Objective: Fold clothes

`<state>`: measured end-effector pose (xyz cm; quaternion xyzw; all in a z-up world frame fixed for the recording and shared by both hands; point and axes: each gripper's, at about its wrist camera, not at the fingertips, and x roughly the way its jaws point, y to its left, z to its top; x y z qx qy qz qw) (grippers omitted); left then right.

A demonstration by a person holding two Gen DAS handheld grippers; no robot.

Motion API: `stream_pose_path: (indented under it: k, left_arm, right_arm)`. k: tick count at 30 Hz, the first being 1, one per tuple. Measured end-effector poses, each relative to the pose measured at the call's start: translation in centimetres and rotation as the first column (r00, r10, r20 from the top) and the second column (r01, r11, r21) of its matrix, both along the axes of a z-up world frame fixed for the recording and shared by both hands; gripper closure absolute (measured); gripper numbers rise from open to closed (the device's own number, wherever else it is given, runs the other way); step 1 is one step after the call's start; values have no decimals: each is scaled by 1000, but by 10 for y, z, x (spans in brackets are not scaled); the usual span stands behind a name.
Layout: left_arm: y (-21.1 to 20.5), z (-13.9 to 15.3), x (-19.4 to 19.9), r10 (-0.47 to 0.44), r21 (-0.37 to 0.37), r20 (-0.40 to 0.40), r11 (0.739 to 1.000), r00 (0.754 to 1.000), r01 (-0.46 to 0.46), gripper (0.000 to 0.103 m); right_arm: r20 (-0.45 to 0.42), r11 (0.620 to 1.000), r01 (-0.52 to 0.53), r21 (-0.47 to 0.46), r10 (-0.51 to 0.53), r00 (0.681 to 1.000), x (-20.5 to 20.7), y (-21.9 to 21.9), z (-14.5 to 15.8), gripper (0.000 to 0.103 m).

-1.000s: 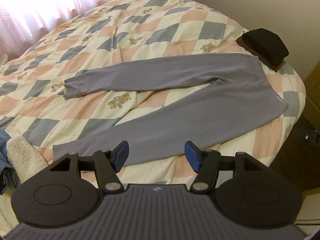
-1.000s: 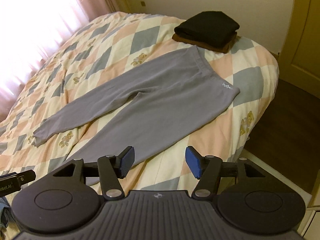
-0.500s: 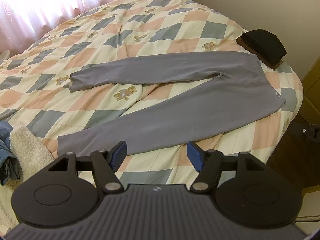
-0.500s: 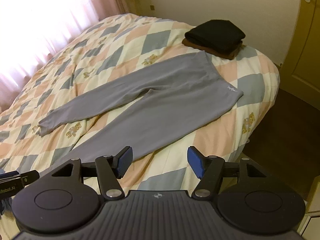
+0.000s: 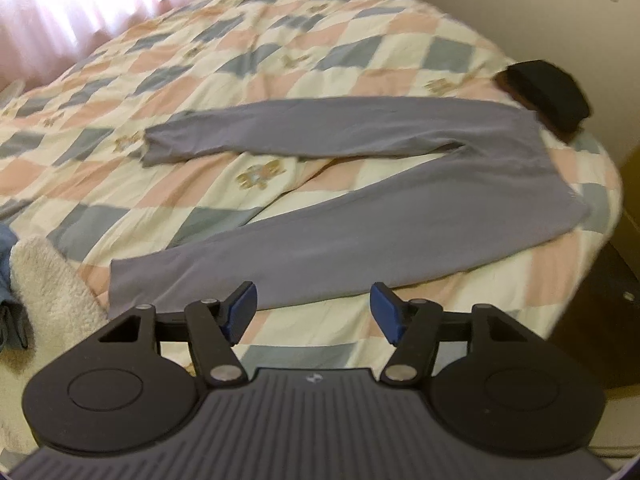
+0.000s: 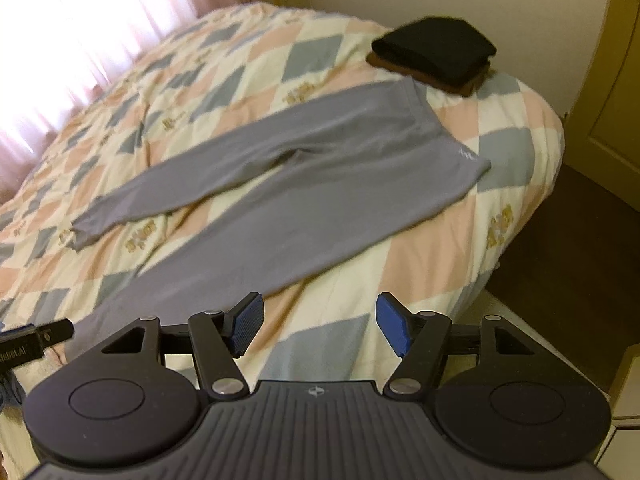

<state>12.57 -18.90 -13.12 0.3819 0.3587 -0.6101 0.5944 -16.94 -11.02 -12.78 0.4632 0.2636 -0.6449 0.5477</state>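
Observation:
Grey-lilac trousers [image 5: 360,240] lie flat on the checked quilt [image 5: 280,60], legs spread apart toward the left, waistband at the right by the bed's corner. My left gripper [image 5: 314,306] hovers above the near leg's lower part; its jaws are closing a little with nothing between them. In the right wrist view the trousers [image 6: 320,168] stretch from the waistband at upper right down to the near leg. My right gripper [image 6: 320,316] stands open over the quilt [image 6: 420,272] just beside that leg's edge, holding nothing.
A folded black and brown stack [image 6: 436,52] sits at the bed's far corner beyond the waistband. A white fleece item [image 5: 48,288] and a blue garment [image 5: 6,272] lie at the near left. The bed edge drops to dark floor [image 6: 560,240]; a door [image 6: 616,100] stands right.
Both views have shifted and blurred as the hands moved. The left gripper has sunk closer to the near trouser leg. The trousers have not moved on the quilt.

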Motion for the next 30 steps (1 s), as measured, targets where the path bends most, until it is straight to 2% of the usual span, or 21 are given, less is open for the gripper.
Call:
stream_pose_path:
  k: [3,6,8,10,12,15,18,20,21,22,24,26,27,29,30]
  left_arm:
    - [-18,-17,18,76,43,1,996,997,-76,43]
    - [-35,-32,43,186,74,-32,980,982,-183,43]
    - [-48,-41,64,275,85,-66,959,959,-269,43]
    - [-62,-52,91,381,95,-107,924,919,-372,43]
    - [-77,-64,123,485,96,-163,875,859,-475,43]
    - [-102,-84,177,619,93,-247,781,746,-617,43]
    - [-135,-113,227,692,72,-297,703,658,-707,42]
    - [-160,-135,257,716,76,-341,667,610,-741,42]
    - [-171,-148,273,729,85,-373,642,574,-762,42]
    - [-181,-160,287,740,100,-408,618,535,-780,41]
    - [-197,-184,311,772,152,-457,557,442,-816,41]
    - [-214,-208,333,792,227,-512,498,333,-837,43]
    - [-222,-218,343,797,263,-534,474,282,-840,48]
    - [-234,-230,356,794,317,-569,453,215,-833,59]
    - [-239,-231,359,790,327,-578,455,205,-828,65]
  right_arm:
    - [-1,998,-13,58,13,1000,-10,-16,-17,37]
    - [1,993,-30,115,30,1000,-19,-35,-35,37]
    - [6,987,-62,146,62,998,-24,-54,-46,37]
    - [9,980,-97,172,97,995,-28,-75,-57,36]
    - [13,970,-139,198,139,990,-33,-99,-70,35]
    - [-1,955,-190,228,195,981,-40,-134,-92,35]
    - [-14,953,-198,229,206,978,-50,-163,-117,35]
    - [-25,960,-185,212,195,981,-53,-175,-135,35]
    - [-31,963,-178,203,188,982,-55,-181,-144,35]
    - [-37,966,-170,193,180,983,-57,-187,-153,35]
    - [-48,974,-145,175,156,987,-60,-194,-170,35]
    - [-60,979,-115,169,126,990,-61,-198,-181,35]
    - [-63,981,-100,167,112,992,-61,-199,-186,35]
    - [-71,983,-84,164,97,993,-58,-200,-191,35]
    - [-77,984,-78,163,92,993,-56,-201,-193,35]
